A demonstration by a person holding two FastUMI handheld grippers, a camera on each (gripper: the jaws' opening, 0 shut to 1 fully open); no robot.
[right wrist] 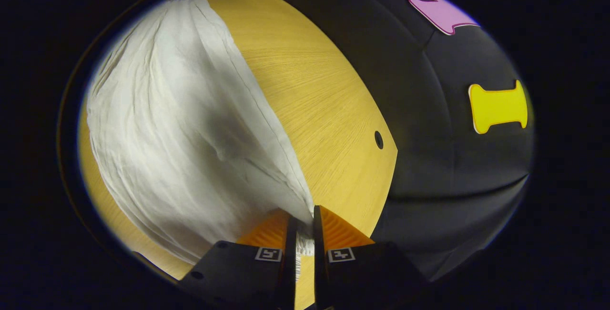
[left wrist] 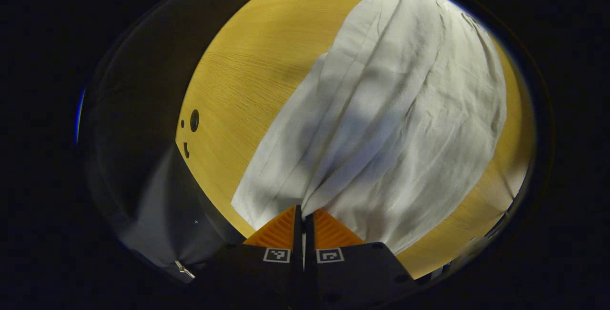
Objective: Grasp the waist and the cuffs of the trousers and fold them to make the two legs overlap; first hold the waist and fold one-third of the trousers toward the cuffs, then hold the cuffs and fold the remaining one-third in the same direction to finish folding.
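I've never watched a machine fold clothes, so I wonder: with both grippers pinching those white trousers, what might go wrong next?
1. The left gripper and right gripper each pinch just an edge of the white trousers; the thin fabric could slip out during the fold.
2. The cloth is creased and bunched, so the layers may overlap unevenly.
3. In the right gripper view the trousers lie near the wooden table edge and could slide off.

Right tool (right wrist: 304,226) clamps a bunched edge of the white trousers (right wrist: 181,129); cloth fans out across the table (right wrist: 324,105), near its edge.
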